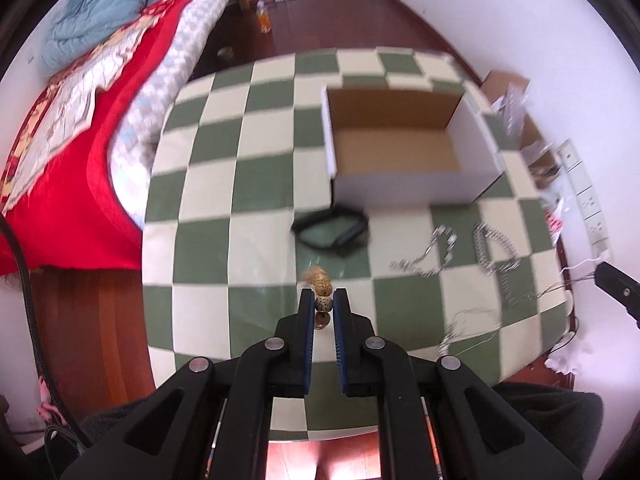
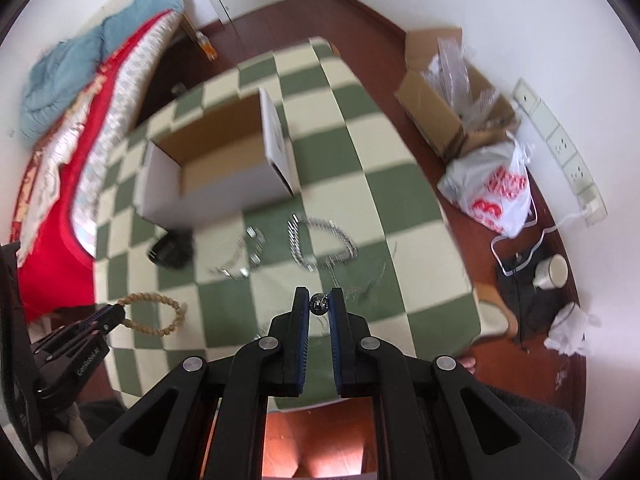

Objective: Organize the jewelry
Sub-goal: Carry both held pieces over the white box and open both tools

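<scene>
We read one marking with partial confidence: white lettering on the black body of the left gripper [image 2: 114, 314], seen in the right wrist view. It appears to begin "Gen" and end "AI"; we cannot make out the middle letters, since the print is small and runs at a slant.

We note large red characters printed on the white plastic bag [image 2: 494, 190] on the floor beside the table. The creased film breaks them up; one shape resembles a "3", the others we cannot read.

We find no readable text in the left wrist view.
</scene>
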A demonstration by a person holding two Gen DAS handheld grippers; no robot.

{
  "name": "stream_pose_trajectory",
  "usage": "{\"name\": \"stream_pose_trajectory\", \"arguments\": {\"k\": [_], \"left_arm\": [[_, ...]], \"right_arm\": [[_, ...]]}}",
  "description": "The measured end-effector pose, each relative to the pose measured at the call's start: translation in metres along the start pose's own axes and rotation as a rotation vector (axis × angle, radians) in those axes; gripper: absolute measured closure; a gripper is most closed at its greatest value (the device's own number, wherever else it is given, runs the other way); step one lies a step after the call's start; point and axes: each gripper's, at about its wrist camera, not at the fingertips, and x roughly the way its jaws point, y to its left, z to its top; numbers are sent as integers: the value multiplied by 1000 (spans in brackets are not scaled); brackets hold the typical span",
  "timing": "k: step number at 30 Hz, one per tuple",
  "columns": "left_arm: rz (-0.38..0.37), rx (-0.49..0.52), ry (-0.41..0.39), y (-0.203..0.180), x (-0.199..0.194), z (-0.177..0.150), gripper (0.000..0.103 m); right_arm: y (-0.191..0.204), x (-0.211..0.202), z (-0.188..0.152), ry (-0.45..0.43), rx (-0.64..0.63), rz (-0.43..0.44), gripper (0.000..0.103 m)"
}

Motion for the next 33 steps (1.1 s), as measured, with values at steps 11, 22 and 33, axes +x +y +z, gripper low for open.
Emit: {"name": "stream_pose_trajectory", "arguments": {"k": [11,22,33], "left_arm": [[-19,38,-144,1,-60,63,96],[-8,27,-169,-2,-60,134,96],[-84,-42,-6,-1,16,183,96]], "right_arm": [[46,-69,53,-124,-88,83,93],[88,-115,136,-263,-168,94,93],[113,-34,197,-122,-201,83,93]]}}
